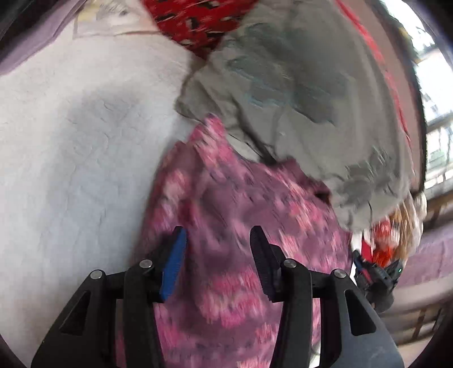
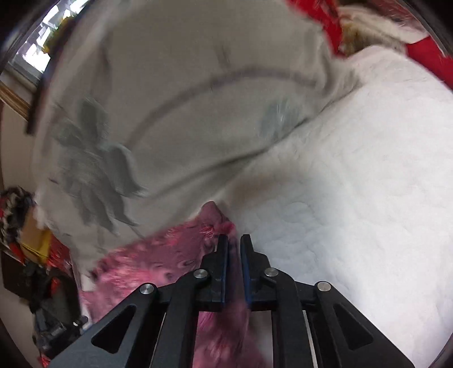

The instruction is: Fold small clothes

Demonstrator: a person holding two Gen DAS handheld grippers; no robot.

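Two grippers work one pink patterned garment (image 1: 226, 254) spread on a white quilted bedcover (image 1: 70, 169). In the left wrist view the garment fills the lower centre, running from 6 o'clock up toward 12, where a grey printed garment (image 1: 297, 99) overlaps its far edge; a red patterned cloth (image 1: 195, 19) lies beyond that at 12 o'clock.

The left gripper (image 1: 218, 260) has its jaws spread apart above the pink cloth, with fabric showing between them, but the pads do not appear to press on it; I judge it released. The right gripper (image 2: 234, 252) has its jaws drawn nearly together, and pink fabric runs between the pads and out below them, so it looks clenched on an edge of the garment. In the right wrist view that edge sits at 6 o'clock, the grey garment (image 2: 170, 113) spreading from 9 to 12 and bare bedcover (image 2: 368, 198) from 1 to 5.

The pink garment reads as thin, light and limp: it will drape and bunch rather than hold a crease, and a single pinch will only drag one layer. I would take it at a corner or hem, one gripper at each end of the same edge, keeping it taut while folding. The overlapping grey garment may get pulled along.
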